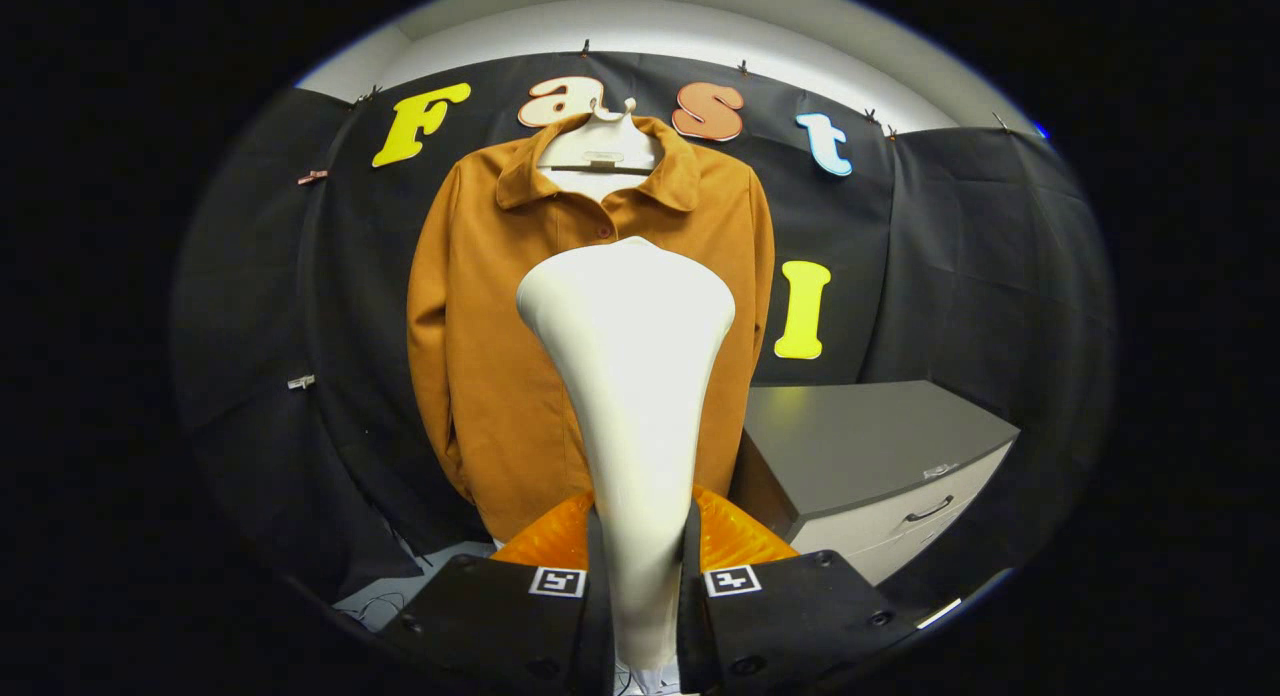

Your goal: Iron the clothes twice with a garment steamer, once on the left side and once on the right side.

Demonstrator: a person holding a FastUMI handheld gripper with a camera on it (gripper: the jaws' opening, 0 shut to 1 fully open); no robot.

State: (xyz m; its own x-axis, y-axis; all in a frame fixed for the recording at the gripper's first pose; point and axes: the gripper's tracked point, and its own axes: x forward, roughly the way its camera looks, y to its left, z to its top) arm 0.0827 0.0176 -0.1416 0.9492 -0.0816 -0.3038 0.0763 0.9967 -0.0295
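Black cloth walls the booth, and a brown shirt point(590, 346) hangs on a white hanger point(600, 148) against it. To the right of the shirt stands a grey drawer cabinet point(880, 466). The claw point(640, 576) pinches the white garment steamer point(630, 376) by its handle, both fingers point(560, 601) pressing it, its wide head upright just ahead of the shirt's front.

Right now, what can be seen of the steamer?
The steamer is a smooth, cream, plastic-looking wand: a narrow handle widening to a broad rounded head. It stands upright between the fingers of the gripper, which press on its handle from both sides. Its head rises in front of the brown shirt's chest; whether it touches the cloth cannot be told.
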